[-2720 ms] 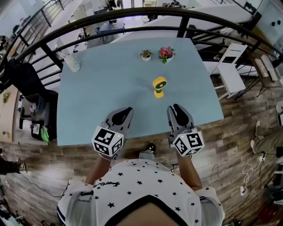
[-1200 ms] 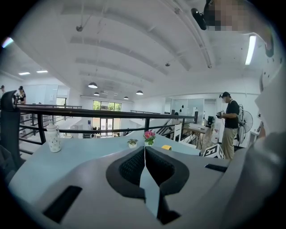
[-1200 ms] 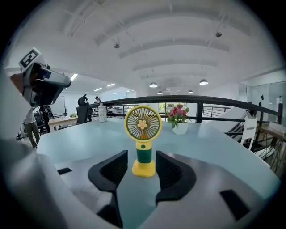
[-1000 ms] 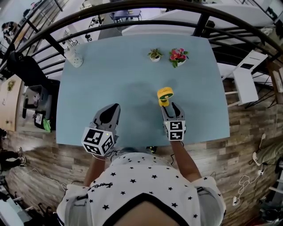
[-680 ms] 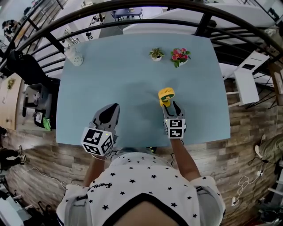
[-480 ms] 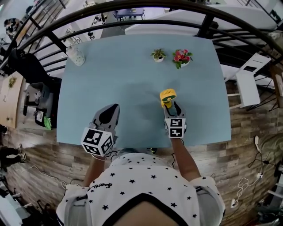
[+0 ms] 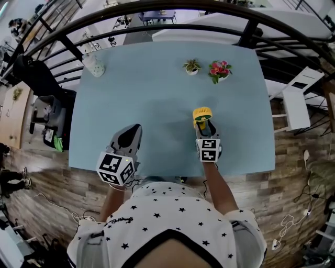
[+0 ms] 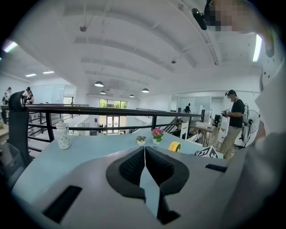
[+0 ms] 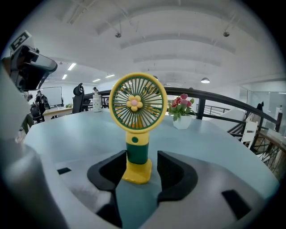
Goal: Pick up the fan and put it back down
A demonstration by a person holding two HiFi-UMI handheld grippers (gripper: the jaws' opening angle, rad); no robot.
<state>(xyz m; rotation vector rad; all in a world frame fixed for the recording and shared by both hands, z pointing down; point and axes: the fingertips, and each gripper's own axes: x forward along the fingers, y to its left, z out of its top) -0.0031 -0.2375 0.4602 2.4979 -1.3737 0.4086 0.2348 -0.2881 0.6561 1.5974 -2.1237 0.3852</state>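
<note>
A small yellow and green fan [image 7: 201, 114] stands upright on the light blue table [image 7: 146, 94], right of the middle. My right gripper [image 7: 204, 127] is open, low over the table, one pad on each side of the fan's green stem [image 9: 136, 152]. The left pad lies close to the stem and a gap shows on the right. The fan's round grille [image 9: 136, 103] faces that camera. My left gripper [image 7: 131, 134] hovers near the table's front edge, its pads [image 8: 134, 166] together with nothing between them. From there the fan [image 8: 174, 146] shows far off to the right.
Two small potted plants, one green [image 7: 192, 66] and one with pink flowers [image 7: 220, 69], stand at the table's far side. A white jug [image 7: 95, 65] is at the far left corner. A dark railing [image 7: 157, 10] curves behind the table. A person [image 8: 232, 118] stands off to the right.
My right gripper has come forward and a little down from the table's front edge to the fan, so its jaws now flank the stem. The left gripper has stayed put.
</note>
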